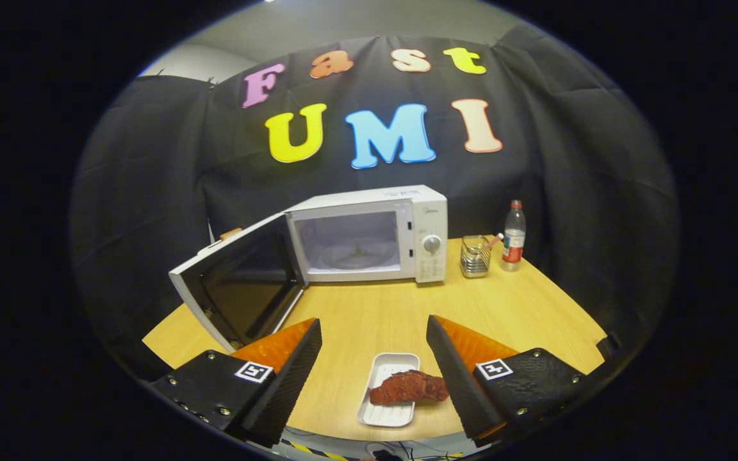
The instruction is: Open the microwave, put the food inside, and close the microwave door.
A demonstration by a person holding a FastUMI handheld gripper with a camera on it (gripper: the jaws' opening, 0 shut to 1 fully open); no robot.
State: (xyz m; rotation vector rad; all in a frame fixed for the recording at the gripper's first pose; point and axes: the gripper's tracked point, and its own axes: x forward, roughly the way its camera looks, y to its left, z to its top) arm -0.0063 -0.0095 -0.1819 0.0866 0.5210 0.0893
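A white microwave stands at the back of the wooden table. Its door is swung wide open to the left, and the cavity with its turntable is bare. A small white tray lies near the table's front edge, below and between my fingers, with a reddish-brown piece of food lying across it. My gripper is open, fingers spread wide on either side of the tray and above it, touching nothing. The food's right end sits close to the right finger.
To the right of the microwave stand a wire holder and a plastic bottle with a red label. The open door takes up the table's left side. Bare wood lies between the tray and the microwave.
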